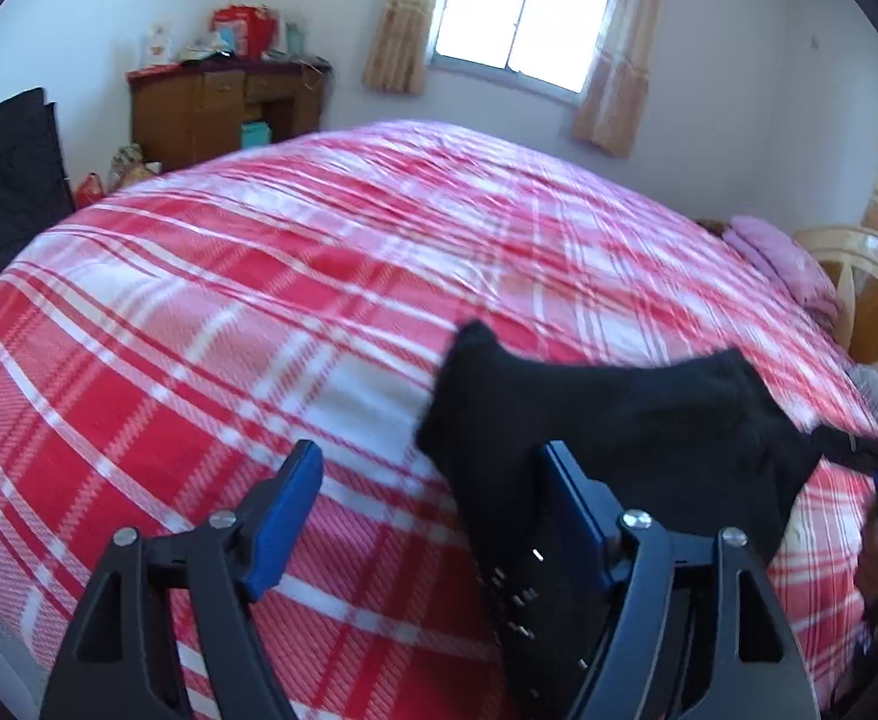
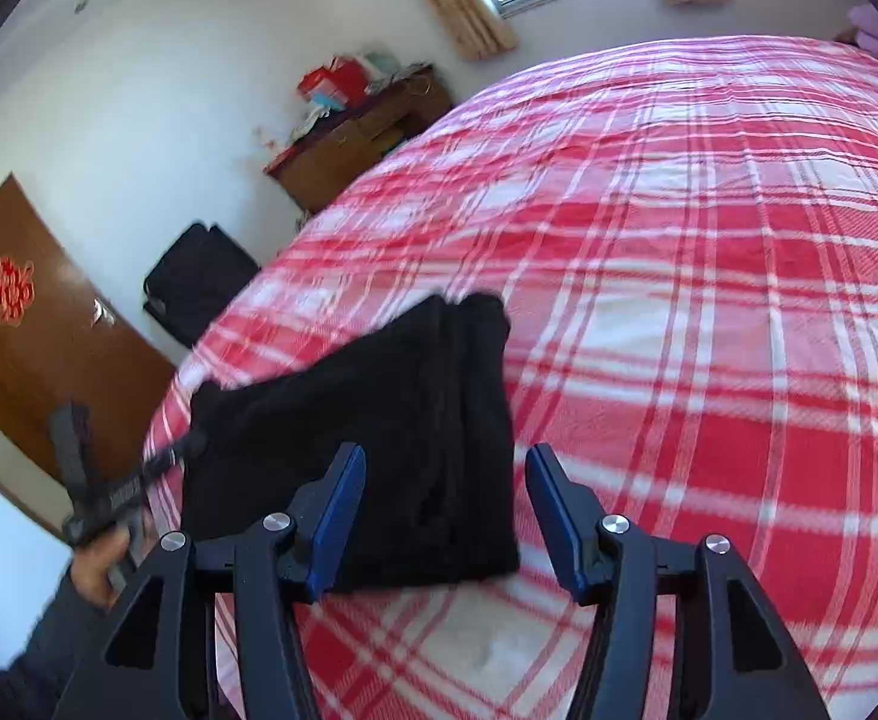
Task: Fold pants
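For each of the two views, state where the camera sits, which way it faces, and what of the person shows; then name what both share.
Left wrist: on the left gripper, facing down across the plaid bed toward the window; open jaws, black pants.
Right wrist: on the right gripper, facing across the bed toward the door; open jaws, a hand.
Shared: bed, pants, window, wooden desk.

Matt black cloth pants (image 2: 379, 450); woven plaid bedspread (image 2: 709, 300).

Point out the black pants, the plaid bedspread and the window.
black pants (image 2: 391, 450), right wrist view, middle of the folded cloth
plaid bedspread (image 2: 709, 330), right wrist view, bare red-and-white stretch
window (image 1: 529, 6), left wrist view, bright glass pane
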Action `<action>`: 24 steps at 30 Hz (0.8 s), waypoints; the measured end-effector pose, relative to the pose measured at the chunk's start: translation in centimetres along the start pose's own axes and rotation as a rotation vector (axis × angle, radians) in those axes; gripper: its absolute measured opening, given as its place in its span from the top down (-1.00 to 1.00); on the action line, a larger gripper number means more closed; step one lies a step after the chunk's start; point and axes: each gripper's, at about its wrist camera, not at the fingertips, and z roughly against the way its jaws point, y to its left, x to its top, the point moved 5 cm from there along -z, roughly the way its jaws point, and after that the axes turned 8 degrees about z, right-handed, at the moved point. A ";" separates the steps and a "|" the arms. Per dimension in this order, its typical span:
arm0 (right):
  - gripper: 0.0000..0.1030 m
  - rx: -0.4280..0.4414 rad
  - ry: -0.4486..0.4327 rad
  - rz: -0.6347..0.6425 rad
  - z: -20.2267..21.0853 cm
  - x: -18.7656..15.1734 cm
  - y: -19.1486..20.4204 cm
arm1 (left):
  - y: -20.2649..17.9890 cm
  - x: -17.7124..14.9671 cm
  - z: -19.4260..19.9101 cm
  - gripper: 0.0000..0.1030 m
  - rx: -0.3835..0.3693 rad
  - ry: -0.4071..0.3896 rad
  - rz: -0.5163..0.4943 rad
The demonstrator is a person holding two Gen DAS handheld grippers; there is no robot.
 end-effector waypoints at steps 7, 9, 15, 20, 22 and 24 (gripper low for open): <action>-0.14 -0.035 0.023 -0.045 -1.2 -2.0 -1.9 | 1.1 0.5 -2.2 -0.87 0.092 0.002 0.013; -0.14 -0.033 0.017 -0.034 -1.2 -2.1 -2.0 | 1.1 0.8 -2.7 -0.92 0.111 0.010 0.013; -0.14 -0.016 -0.007 -0.052 -1.1 -2.3 -2.3 | 1.5 0.7 -2.9 -0.95 0.106 -0.004 0.009; -0.24 -0.080 -0.064 -0.094 0.8 -2.4 -3.1 | 2.2 0.7 -1.1 -0.95 0.126 -0.001 0.023; -0.24 -0.140 -0.072 -0.133 1.5 -2.2 -4.1 | 2.9 0.7 -0.2 -0.95 0.152 0.007 0.039; -0.24 -0.172 -0.086 -0.161 2.4 -1.9 -4.9 | 3.5 1.0 1.3 -0.95 0.175 -0.011 0.039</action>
